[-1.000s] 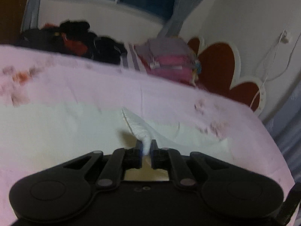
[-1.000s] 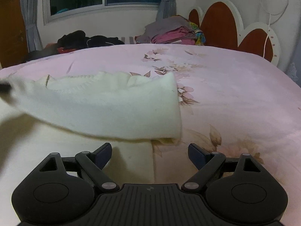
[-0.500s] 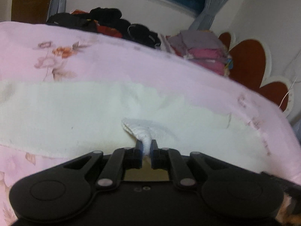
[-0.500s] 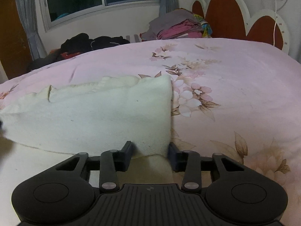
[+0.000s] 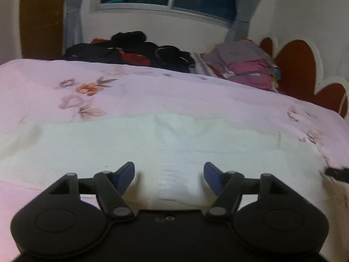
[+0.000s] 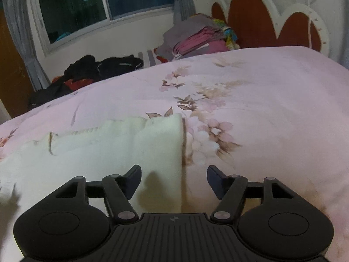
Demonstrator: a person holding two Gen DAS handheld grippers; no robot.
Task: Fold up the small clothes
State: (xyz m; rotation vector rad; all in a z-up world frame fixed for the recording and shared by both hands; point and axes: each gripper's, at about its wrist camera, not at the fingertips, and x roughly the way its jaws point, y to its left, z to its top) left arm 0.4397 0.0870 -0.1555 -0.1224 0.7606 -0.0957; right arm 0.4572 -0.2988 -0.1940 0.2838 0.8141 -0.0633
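Note:
A cream knitted garment (image 5: 152, 144) lies flat and folded on the pink floral bedspread (image 5: 152, 91). My left gripper (image 5: 169, 175) hovers over its near edge with jaws opening; the cloth lies below them, and the pads do not press it. In the right wrist view the same garment (image 6: 113, 144) shows its folded right edge running toward the camera. My right gripper (image 6: 174, 179) straddles that edge, jaws opening, pads apart from the cloth. A dark tip of the right gripper (image 5: 337, 172) shows at the right edge of the left wrist view.
A stack of folded clothes (image 6: 196, 41) sits at the far side by the red and white headboard (image 6: 272, 21). Dark clothes (image 6: 98, 69) are heaped under the window (image 6: 98, 6). Bare bedspread (image 6: 272, 109) stretches to the right of the garment.
The left gripper let go of the pinched cloth and its jaws spread; the cloth dropped flat. The right gripper closed on the folded edge, then opened again and shifted.

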